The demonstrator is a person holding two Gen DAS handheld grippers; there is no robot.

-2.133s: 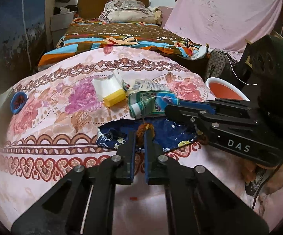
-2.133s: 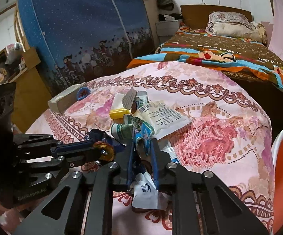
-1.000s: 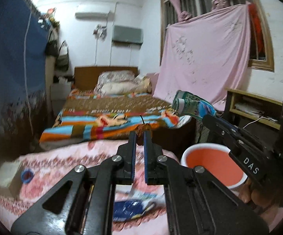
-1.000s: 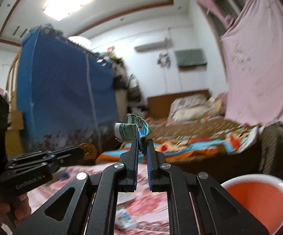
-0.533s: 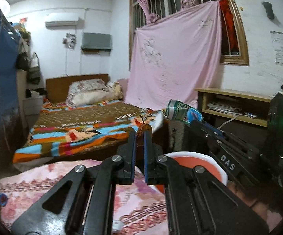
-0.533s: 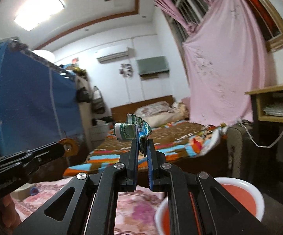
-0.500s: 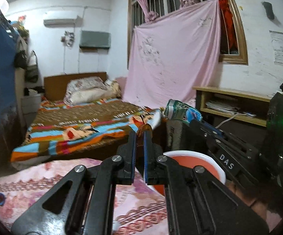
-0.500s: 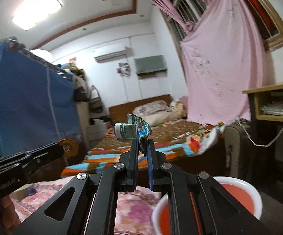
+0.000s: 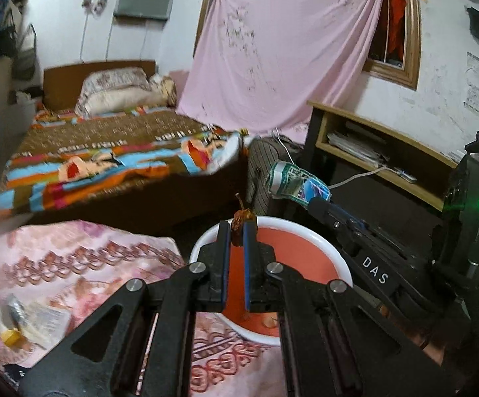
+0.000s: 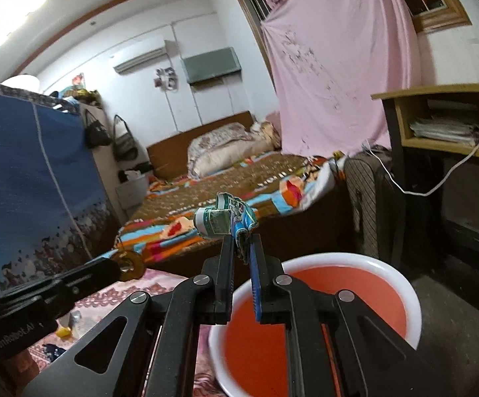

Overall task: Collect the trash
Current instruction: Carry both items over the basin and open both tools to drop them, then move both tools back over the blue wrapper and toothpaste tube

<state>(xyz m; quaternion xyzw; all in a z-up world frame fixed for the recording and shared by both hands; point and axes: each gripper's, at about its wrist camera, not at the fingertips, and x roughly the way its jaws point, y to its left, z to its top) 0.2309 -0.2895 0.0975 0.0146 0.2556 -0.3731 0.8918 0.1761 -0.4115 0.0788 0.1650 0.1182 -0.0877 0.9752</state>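
Note:
My left gripper [image 9: 237, 231] is shut on a small brown dried fruit core [image 9: 243, 221] and holds it above the near rim of a white basin with an orange inside [image 9: 305, 258]. My right gripper [image 10: 241, 248] is shut on a crumpled green and blue wrapper [image 10: 224, 220], held above the same basin [image 10: 371, 301]. The wrapper [image 9: 295, 185] and the right gripper also show in the left wrist view, right of the basin. The left gripper's tip with the brown core [image 10: 130, 263] shows at left in the right wrist view.
The pink floral cloth [image 9: 73, 264] still carries trash at lower left: a yellow piece [image 9: 11, 335] and paper wrappers [image 9: 40, 317]. A bed with a striped blanket [image 9: 113, 155] lies behind. A wooden shelf [image 9: 371, 145] and a striped bag [image 10: 368, 198] stand to the right.
Both grippers have tilted down and moved towards the basin, each still holding its piece of trash. The basin now sits larger and directly under the fingertips.

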